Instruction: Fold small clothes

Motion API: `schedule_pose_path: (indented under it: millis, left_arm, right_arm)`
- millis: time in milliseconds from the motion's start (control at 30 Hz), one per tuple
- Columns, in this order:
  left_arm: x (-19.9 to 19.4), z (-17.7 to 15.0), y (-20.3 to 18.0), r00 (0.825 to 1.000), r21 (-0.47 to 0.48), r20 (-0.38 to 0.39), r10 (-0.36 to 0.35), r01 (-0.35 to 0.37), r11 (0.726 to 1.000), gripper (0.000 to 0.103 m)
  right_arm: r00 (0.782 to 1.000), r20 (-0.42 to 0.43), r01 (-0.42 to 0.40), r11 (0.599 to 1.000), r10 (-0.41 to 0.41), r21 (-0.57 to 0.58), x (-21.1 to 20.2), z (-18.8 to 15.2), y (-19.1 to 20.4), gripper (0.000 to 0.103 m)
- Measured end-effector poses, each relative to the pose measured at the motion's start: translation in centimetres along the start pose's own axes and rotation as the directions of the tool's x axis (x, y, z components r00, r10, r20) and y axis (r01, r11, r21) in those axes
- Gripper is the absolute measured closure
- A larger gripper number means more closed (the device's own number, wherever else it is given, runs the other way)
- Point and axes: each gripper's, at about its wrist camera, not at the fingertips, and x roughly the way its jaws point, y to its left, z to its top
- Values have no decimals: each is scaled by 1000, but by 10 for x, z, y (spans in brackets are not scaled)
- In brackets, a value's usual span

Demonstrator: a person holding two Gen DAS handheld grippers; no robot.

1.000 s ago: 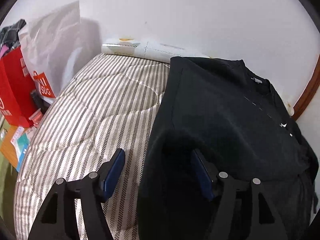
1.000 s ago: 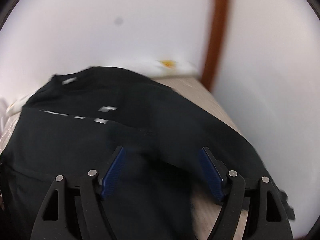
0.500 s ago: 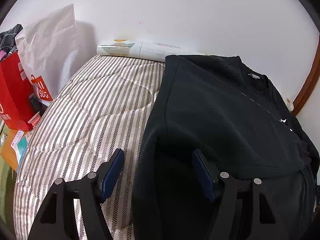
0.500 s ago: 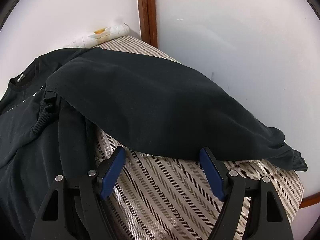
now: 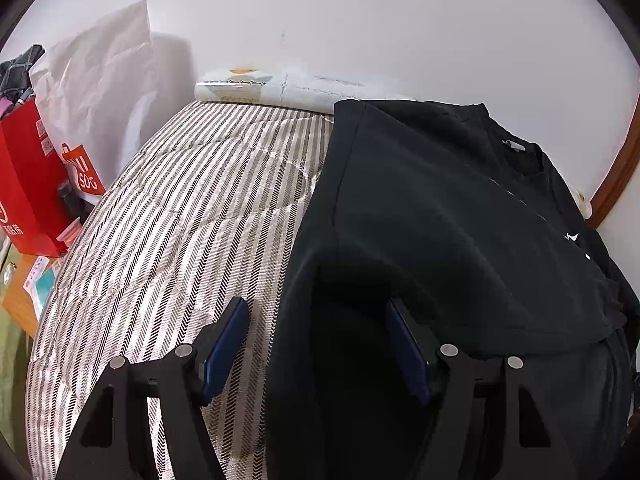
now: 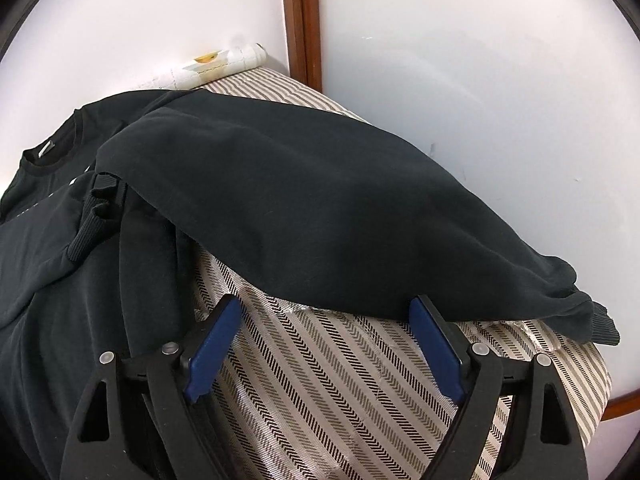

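Note:
A black long-sleeved sweatshirt (image 5: 440,216) lies on a striped mattress (image 5: 180,224), with one sleeve folded across its chest. My left gripper (image 5: 316,320) is open and empty over the sweatshirt's left edge. In the right wrist view the other sleeve (image 6: 340,216) lies spread out to the right over the mattress (image 6: 340,392), its ribbed cuff (image 6: 596,324) near the edge. The folded sleeve's cuff (image 6: 96,216) rests on the chest. My right gripper (image 6: 324,320) is open and empty, just short of the spread sleeve's lower edge.
A white wall runs behind the mattress, with a rolled white mat (image 5: 288,88) along it. A brown wooden door frame (image 6: 300,20) stands at the corner. A red bag (image 5: 24,184) and a white bag (image 5: 100,92) stand left of the mattress.
My right gripper has swung right, from over the sweatshirt's body to the spread sleeve, and moved a little closer. My left gripper has barely moved.

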Motion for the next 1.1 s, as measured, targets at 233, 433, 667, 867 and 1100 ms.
schedule_pose_path:
  millis: [233, 433, 667, 867, 1100]
  left_arm:
    - [1, 0, -1, 1000, 6, -3, 7, -7, 1000, 35]
    - [0, 0, -2, 1000, 13, -2, 10, -10, 1000, 35]
    - [0, 0, -2, 1000, 14, -2, 11, -11, 1000, 35]
    - [1, 1, -3, 1000, 15, -2, 10, -10, 1000, 35]
    - [1, 1, -3, 1000, 15, -3, 12, -12, 1000, 35]
  right_arm:
    - [1000, 0, 1, 1000, -1, -1, -1, -1, 0, 16]
    - [1000, -2, -1, 1000, 1, -1, 0, 0, 1, 14]
    - [1000, -2, -1, 1000, 1, -2, 0, 0, 1, 14]
    - [1000, -2, -2, 1000, 2, -1, 0, 0, 2, 13]
    - [1000, -2, -1, 1000, 1, -1, 0, 1, 2, 13]
